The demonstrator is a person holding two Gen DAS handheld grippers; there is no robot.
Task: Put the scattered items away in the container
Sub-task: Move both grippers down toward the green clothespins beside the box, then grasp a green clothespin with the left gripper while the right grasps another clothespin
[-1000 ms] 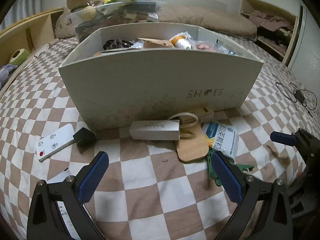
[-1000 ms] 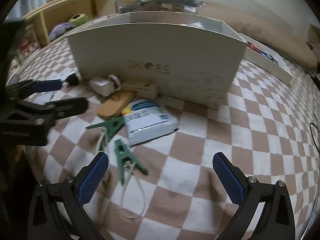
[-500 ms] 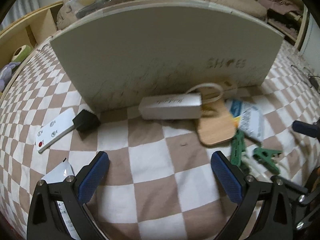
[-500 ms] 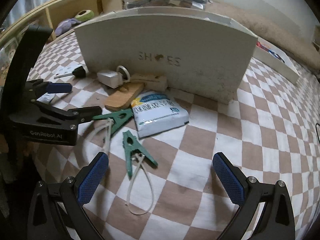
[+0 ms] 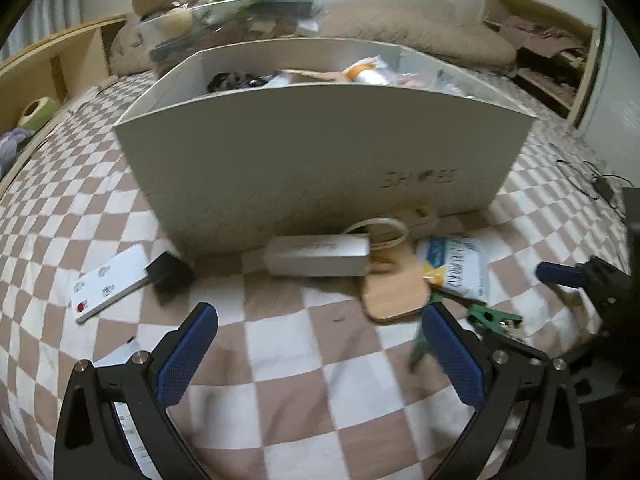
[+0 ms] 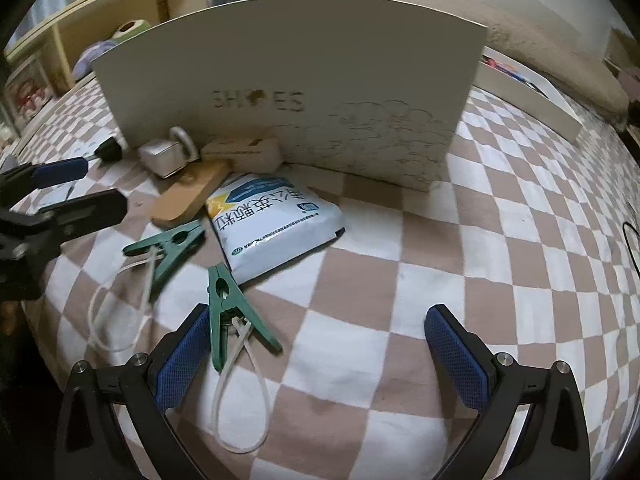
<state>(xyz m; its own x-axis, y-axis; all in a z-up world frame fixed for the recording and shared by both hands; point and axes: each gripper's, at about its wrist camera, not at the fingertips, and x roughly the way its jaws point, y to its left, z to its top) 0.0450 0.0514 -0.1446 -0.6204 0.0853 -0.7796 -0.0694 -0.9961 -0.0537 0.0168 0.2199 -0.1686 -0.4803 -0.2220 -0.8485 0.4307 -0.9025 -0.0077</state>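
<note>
- hovering above the checkered bedspread point(image 5: 280, 360), the left gripper point(image 5: 320, 356) has its fingers spread wide with nothing between them; the right gripper point(image 6: 320, 356) is likewise spread and empty.
- the container, a white shoe box point(image 5: 320, 160), stands upright on the bed, already part filled; the scattered items lie along the foot of its near wall.
- the step in hand looks like choosing and closing in on the next item. for the left claw the likeliest pick is the silver adapter block point(image 5: 318, 256), lying flat just in front of the box.
- to do it well: come down with a finger on each long side, grip across the narrow width, lift clear of the box rim before moving over.
- its white cable loop point(image 5: 380, 232) rests against the wooden paddle point(image 5: 394, 294), so it may drag that along; lift slowly.
- for the right claw, the nearer green clip point(image 6: 232, 312) lies just beside its left finger point(image 6: 184, 356), with a white cord loop point(image 6: 236, 400) trailing from it that could snag.
- around: a second green clip point(image 6: 168, 248), a blue-and-white pouch point(image 6: 272, 220), a small beige box point(image 6: 244, 152) touching the wall, a white remote point(image 5: 108, 284) and a black-headed tool point(image 5: 168, 270) to the left.
- the two claws work close together, so they could collide.
</note>
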